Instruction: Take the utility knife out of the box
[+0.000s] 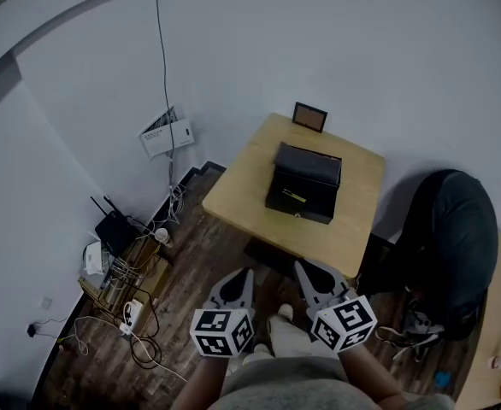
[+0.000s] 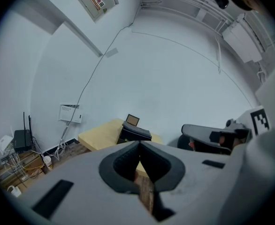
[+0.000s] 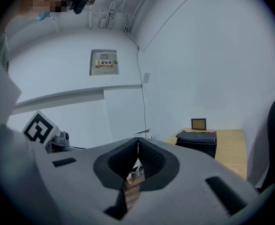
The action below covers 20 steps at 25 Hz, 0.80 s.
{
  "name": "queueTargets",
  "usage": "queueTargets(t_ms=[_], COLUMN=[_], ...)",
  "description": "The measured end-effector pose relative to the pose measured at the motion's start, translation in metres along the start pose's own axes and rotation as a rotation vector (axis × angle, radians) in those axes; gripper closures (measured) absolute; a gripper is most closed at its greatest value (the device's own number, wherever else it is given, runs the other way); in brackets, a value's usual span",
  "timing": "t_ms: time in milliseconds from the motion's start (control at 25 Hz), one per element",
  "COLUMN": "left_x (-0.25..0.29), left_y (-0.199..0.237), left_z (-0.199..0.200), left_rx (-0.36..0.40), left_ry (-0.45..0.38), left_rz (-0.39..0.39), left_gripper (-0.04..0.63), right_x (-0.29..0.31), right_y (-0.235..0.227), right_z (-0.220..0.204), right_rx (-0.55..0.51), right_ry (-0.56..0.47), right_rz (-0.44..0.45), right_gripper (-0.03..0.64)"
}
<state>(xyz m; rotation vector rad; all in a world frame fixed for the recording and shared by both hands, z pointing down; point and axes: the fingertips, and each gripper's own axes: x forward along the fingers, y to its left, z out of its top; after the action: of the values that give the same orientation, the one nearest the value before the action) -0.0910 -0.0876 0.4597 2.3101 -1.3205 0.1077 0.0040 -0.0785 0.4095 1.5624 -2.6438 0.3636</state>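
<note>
A black box [image 1: 303, 184] stands with its lid raised on a small wooden table [image 1: 238, 186]. Inside it lies a thin yellow and dark thing [image 1: 293, 196], which looks like the utility knife. Both grippers hover over the floor short of the table's near edge, well apart from the box. My left gripper [image 1: 247, 272] is shut with nothing in it, and so is my right gripper [image 1: 301, 266]. In the left gripper view the box [image 2: 134, 134] sits far beyond the touching tips of the left gripper [image 2: 139, 143]. In the right gripper view the box [image 3: 196, 142] lies off to the right of the right gripper [image 3: 137, 139].
A small dark picture frame [image 1: 309, 116] leans at the table's far edge. A black chair with dark cloth [image 1: 451, 237] stands to the right of the table. A router [image 1: 114, 229], cables and a power strip [image 1: 131, 314] clutter the floor at left. Another table's corner [image 1: 498, 357] shows at bottom right.
</note>
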Motion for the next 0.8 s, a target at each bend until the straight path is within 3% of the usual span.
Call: queueTargets(t_ms=[800], left_x=[0.13], left_y=[0.04], left_z=[0.057], left_rx=[-0.02], left_ry=[0.004], left_rz=[0.034], left_gripper=[0.592], right_x=[0.124], right_y=[-0.109], right_z=[0.054], right_rx=[-0.055], right_ry=[-0.007], right_rz=[0.032], right_gripper=[0.615])
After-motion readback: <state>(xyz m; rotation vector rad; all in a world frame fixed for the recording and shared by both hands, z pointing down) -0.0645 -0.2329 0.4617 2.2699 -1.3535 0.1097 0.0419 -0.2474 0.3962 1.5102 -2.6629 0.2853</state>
